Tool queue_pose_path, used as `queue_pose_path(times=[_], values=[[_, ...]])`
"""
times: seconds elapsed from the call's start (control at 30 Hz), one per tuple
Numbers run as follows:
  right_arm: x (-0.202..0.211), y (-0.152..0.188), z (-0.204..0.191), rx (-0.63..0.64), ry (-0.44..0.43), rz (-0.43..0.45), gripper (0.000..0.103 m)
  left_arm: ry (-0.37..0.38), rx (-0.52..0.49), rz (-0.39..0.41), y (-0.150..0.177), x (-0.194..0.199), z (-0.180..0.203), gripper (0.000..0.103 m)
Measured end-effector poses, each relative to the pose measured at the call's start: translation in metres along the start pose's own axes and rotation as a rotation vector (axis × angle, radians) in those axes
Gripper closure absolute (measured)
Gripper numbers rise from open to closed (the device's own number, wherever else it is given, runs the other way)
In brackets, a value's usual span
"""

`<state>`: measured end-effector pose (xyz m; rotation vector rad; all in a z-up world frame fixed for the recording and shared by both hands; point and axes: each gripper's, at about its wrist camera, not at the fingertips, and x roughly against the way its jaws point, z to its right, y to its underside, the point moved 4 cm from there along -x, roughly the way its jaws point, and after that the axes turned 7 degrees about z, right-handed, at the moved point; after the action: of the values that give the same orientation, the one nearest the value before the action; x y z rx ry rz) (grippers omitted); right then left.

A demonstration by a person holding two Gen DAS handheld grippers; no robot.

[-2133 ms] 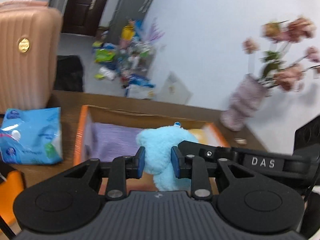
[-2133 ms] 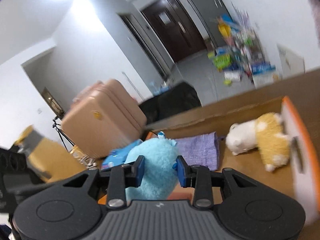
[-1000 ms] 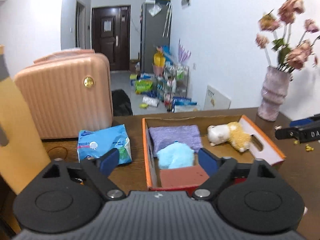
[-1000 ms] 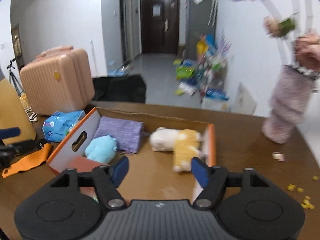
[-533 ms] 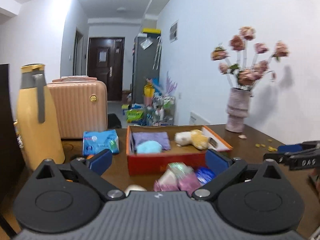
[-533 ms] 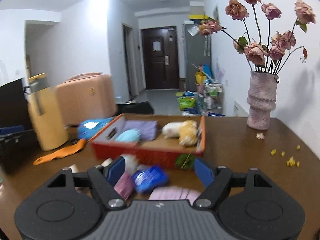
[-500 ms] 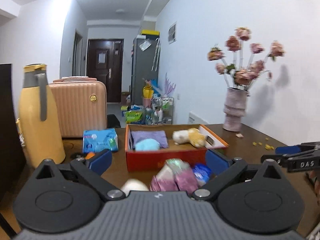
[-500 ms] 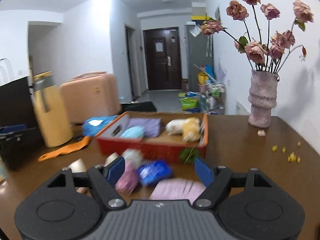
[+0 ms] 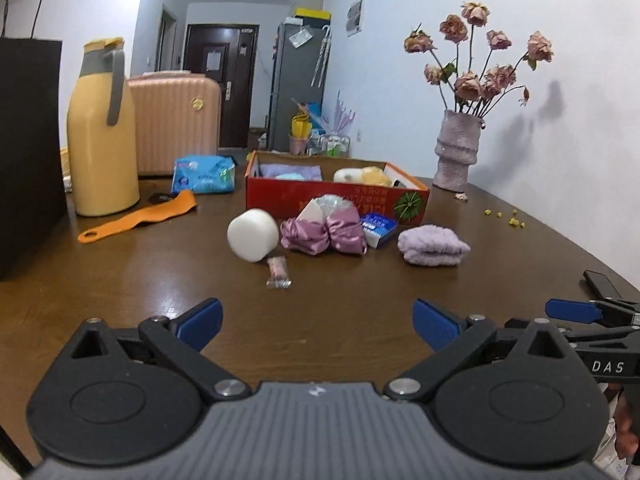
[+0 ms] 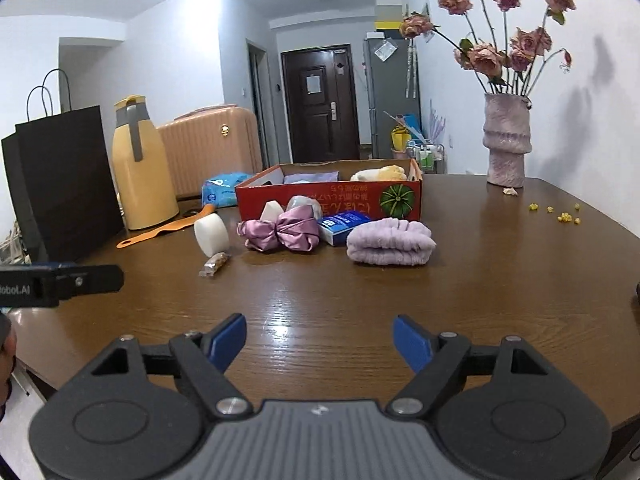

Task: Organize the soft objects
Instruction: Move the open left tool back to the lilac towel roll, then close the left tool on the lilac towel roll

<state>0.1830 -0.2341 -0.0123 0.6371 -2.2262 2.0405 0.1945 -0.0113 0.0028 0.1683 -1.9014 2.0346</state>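
On the desk (image 10: pixel 500 264), in front of the red box (image 10: pixel 328 200): soft items not yet stowed.
- Purple satin scrunchie (image 10: pixel 280 232), touching the box front.
- Lilac folded cloth (image 10: pixel 390 242), just beside a blue tissue pack (image 10: pixel 344 226).
- White foam roll (image 10: pixel 211 234), left of the scrunchie; a small wrapped snack (image 10: pixel 216 262) near it.

Inside the box: folded purple cloth (image 9: pixel 290 170), pale blue plush (image 9: pixel 298 176), white-and-yellow plush (image 9: pixel 362 175). Judged roughly half done.

Left claw (image 9: pixel 316 322): fingers spread wide, empty, well short of the items.
Right claw (image 10: pixel 319 340): spread wide, empty, likewise well apart from them.
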Motion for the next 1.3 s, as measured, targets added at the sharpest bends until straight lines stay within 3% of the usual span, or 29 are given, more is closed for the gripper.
queue_pose_path(times=[0.33, 0.6, 0.7, 0.77, 0.9, 0.93, 1.07, 1.13, 1.3], values=[[-0.033, -0.004, 0.025, -0.065, 0.061, -0.024, 0.023, 0.043, 0.030, -0.068, 0.002, -0.046, 0.005, 0.001], [-0.093, -0.026, 0.081, -0.087, 0.121, -0.038, 0.025, 0.138, 0.027, -0.091, -0.011, -0.122, 0.040, 0.013], [-0.123, -0.037, 0.104, -0.146, 0.084, -0.048, 0.029, 0.208, 0.091, -0.128, -0.020, -0.162, 0.053, 0.020], [-0.145, -0.044, 0.118, -0.182, 0.072, -0.047, 0.033, 0.273, 0.185, -0.189, -0.026, -0.196, 0.057, 0.026], [-0.184, -0.050, 0.137, -0.242, 0.073, -0.045, 0.039, 0.290, 0.241, -0.234, -0.028, -0.254, 0.067, 0.037], [-0.192, -0.050, 0.140, -0.258, 0.064, -0.054, 0.045, 0.297, 0.251, -0.242, -0.027, -0.265, 0.069, 0.038], [-0.213, -0.043, 0.140, -0.283, 0.020, -0.077, 0.059, 0.343, 0.312, -0.286, -0.016, -0.289, 0.074, 0.047], [-0.219, -0.038, 0.137, -0.280, 0.006, -0.089, 0.067, 0.359, 0.310, -0.304, -0.010, -0.295, 0.076, 0.062], [-0.226, -0.033, 0.139, -0.299, -0.015, -0.092, 0.072, 0.388, 0.302, -0.292, -0.003, -0.295, 0.076, 0.069]])
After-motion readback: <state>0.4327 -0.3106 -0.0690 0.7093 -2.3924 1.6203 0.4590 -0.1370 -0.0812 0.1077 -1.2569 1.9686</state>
